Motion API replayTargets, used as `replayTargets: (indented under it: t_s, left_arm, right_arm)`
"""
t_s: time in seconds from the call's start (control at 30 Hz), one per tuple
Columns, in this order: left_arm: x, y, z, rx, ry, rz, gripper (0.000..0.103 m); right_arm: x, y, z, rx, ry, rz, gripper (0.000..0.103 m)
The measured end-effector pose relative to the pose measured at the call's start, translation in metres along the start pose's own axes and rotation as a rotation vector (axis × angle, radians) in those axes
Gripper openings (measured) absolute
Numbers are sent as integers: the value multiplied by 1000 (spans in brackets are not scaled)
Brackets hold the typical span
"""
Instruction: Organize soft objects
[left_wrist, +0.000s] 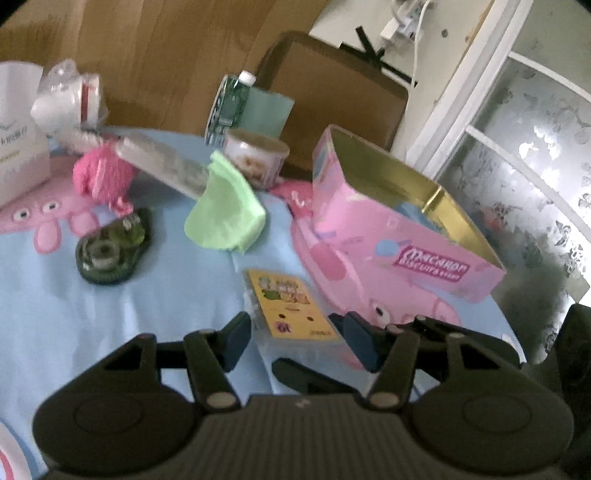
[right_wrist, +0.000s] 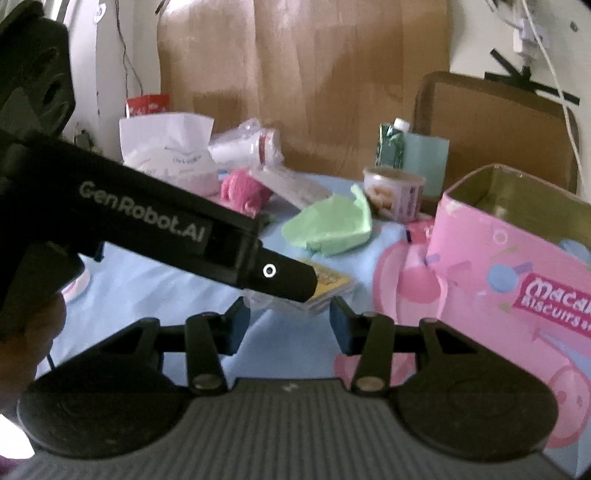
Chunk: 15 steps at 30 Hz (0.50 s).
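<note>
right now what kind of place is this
Probably a room at home: a cluttered table under a light blue cartoon cloth, a pink biscuit tin, a tissue pack, and a frosted patterned door beside it.

We see a pale wall (right_wrist: 469, 33) at the back with a broad brown wooden panel (right_wrist: 295, 81) against it. Beside the panel stands a brown board (left_wrist: 332, 88) with rounded corners, black tape (left_wrist: 373, 51) crossing above it, and a white cable (left_wrist: 415, 44) hanging near. To the right, a white-framed window (left_wrist: 476, 122) with frosted, flower-patterned glass (left_wrist: 535, 147) glows with daylight
</note>
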<state>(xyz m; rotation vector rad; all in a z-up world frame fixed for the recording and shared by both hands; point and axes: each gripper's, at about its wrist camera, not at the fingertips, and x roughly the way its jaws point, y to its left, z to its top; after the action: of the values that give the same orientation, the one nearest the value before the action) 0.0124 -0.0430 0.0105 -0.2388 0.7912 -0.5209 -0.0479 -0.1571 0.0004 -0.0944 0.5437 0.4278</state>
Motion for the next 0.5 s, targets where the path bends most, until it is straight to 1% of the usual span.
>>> replayTargets:
  t_s: [0.07,0.1,0.13,0.17,0.2,0.23,0.27,0.3,0.33,0.4,0.47,0.5]
  left_arm:
    - [1,4,-4,-5,25,-6,59]
    - [1,7,-5,-10,35,-11,63]
    - [-2,12,-5,-19,31,-11,66]
    - [-6,16,-4,-29,19,-3,67]
    - [-11,22,-2,-45,4,5,69]
    - [-15,27,1,-67,-8,8,73]
    - [-18,34,3,-99,-18,7,74]
    - [-19,39,6,-125,-19,2,74]
    - [-17,43,8,-147,-11,-8,73]
    - [-9,44,10,-154,15,-27,71]
    - [6,39,11,-134,48,-32,58]
    - [12,33,9,-111,43,-39,52]
  right_arm:
    - [1,3,-6,-32,31,16,52]
    - [1,5,-8,-45,35,20,52]
    - [-1,5,-8,-52,33,23,55]
    - [-2,4,-8,-55,38,30,61]
    - [-3,3,-8,-54,38,34,63]
    - [-3,1,-7,-48,38,36,67]
    - [-3,-2,-7,-40,38,41,70]
    - [-3,-3,-7,-30,39,49,70]
    - [-2,-4,-7,-22,42,54,71]
    - [3,-5,-6,-16,49,50,72]
    - [8,-5,-5,-13,45,53,72]
    - [11,-4,-4,-17,43,61,71]
